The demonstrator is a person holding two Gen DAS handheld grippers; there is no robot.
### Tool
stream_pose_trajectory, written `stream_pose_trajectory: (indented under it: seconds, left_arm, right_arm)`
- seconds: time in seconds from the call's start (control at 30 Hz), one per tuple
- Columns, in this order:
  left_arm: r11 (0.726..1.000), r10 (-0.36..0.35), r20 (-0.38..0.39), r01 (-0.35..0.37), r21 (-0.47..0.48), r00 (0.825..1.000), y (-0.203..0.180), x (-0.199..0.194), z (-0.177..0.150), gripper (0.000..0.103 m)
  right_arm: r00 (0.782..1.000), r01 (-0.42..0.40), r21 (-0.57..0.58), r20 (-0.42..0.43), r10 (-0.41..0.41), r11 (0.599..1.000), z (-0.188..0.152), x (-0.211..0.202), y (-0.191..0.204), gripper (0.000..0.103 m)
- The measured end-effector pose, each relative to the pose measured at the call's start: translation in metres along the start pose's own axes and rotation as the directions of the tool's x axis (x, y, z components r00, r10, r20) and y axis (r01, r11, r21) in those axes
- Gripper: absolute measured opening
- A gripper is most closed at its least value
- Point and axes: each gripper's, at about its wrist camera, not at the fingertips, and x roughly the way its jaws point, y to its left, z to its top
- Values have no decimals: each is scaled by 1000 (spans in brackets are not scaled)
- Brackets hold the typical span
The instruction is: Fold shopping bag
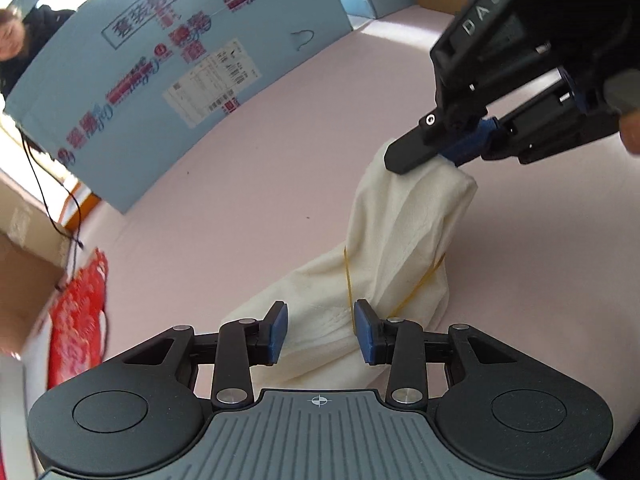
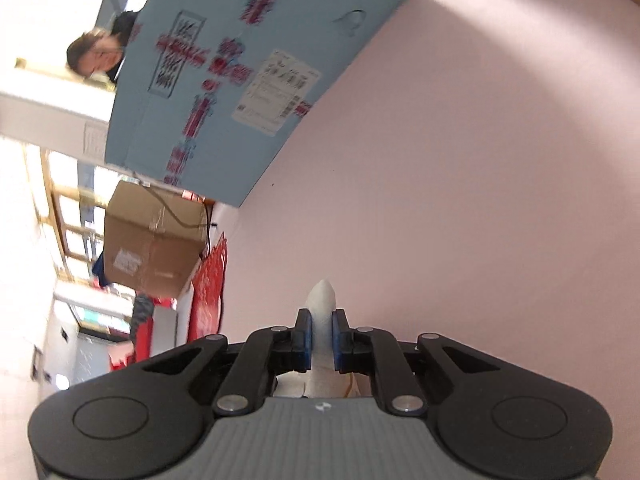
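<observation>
The pink tabletop (image 1: 248,184) was smooth and matte, filling the centre of both views; a light-blue printed carton (image 1: 168,80) stood along its upper-left edge, flat-sided with a white label. The shopping bag (image 1: 384,264) was soft cream cloth, creased and bunched, with thin yellow lines across it; its lower part lay on the tabletop at lower centre, its upper part rose to upper right. The right gripper (image 1: 448,156) angled down from upper right, pinching the bag's top; the left gripper (image 1: 320,332) pointed forward at lower centre, jaws wide, cloth between them.
</observation>
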Motion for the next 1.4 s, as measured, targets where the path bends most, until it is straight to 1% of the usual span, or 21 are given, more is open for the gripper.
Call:
stream_pose_trajectory:
  seconds: [0.1,0.2,0.23,0.3,0.33,0.43,0.47,0.5,0.57,0.67,0.8,0.9,0.97,1.03,1.13,1.17,1.23,1.27,1.33,1.37,1.4]
  left_arm:
    - [990,87,31,-90,112,996,2,3,-4,43]
    - [959,112,123,-139,245,986,8,5,-10,44]
    - [962,93,137,-124,244,986,13,4,-11,44]
    - [991,30,156,-49,121,987,34,-2,-10,44]
    - [998,17,168,-28,61,986,43,-6,-11,45]
    - [997,-25,195,40,-70,980,64,-11,-17,48]
    - [993,-35,198,56,-99,980,68,-11,-19,48]
    - [991,-39,193,62,-117,980,71,-12,-22,48]
    - [988,-48,175,72,-134,983,76,-15,-30,48]
    - [983,-79,167,105,-151,983,81,-26,-47,48]
    - [978,-53,123,76,-196,991,91,-21,-66,48]
    - [971,-25,101,49,-234,995,99,-6,-75,48]
    - [968,-21,96,44,-245,995,102,3,-77,48]
    - [967,-24,92,46,-249,995,103,11,-79,50]
    - [964,-36,98,60,-259,995,108,18,-79,52]
    - [964,-40,99,65,-259,994,110,19,-79,53]
    - [963,-48,101,73,-258,994,113,21,-79,55]
    - [964,-44,103,70,-257,994,114,20,-78,55]
    - [965,-31,110,59,-254,993,115,18,-78,55]
    - [966,-6,118,36,-256,993,117,14,-77,55]
    - [964,19,131,17,-266,991,120,8,-75,55]
  right_arm:
    - [1000,-8,64,-2,8,998,-3,2,-5,10]
    - [1000,-16,129,-9,17,992,-9,4,-9,6]
    - [1000,-10,146,-11,11,989,-10,6,-11,0]
    - [1000,2,170,-11,0,985,-11,7,-13,0]
    - [1000,8,159,-12,-6,987,-11,7,-12,0]
    - [999,38,66,-27,-37,997,-10,5,-6,10]
    - [997,66,-23,-38,-67,998,-10,5,2,21]
    - [994,92,-118,-47,-98,989,-11,6,9,37]
    - [987,133,-282,-44,-152,950,-17,5,24,57]
    - [973,168,-550,-40,-226,818,-35,10,51,59]
    - [968,90,-783,-76,-238,615,-69,24,78,59]
    - [960,23,-915,-93,-264,404,-99,38,91,59]
    - [951,9,-970,-66,-303,241,-118,47,95,59]
    - [944,14,-998,-7,-329,62,-136,58,98,59]
    - [957,21,-991,57,-284,-129,-151,69,104,60]
    - [959,21,-984,69,-274,-174,-153,73,106,59]
    - [968,-2,-952,75,-239,-306,-162,79,108,57]
    - [973,-15,-926,73,-220,-376,-167,82,108,54]
    - [979,-66,-850,46,-199,-523,-177,84,107,34]
    - [978,-85,-829,36,-205,-553,-179,85,107,26]
    - [975,-95,-838,29,-219,-537,-178,86,109,24]
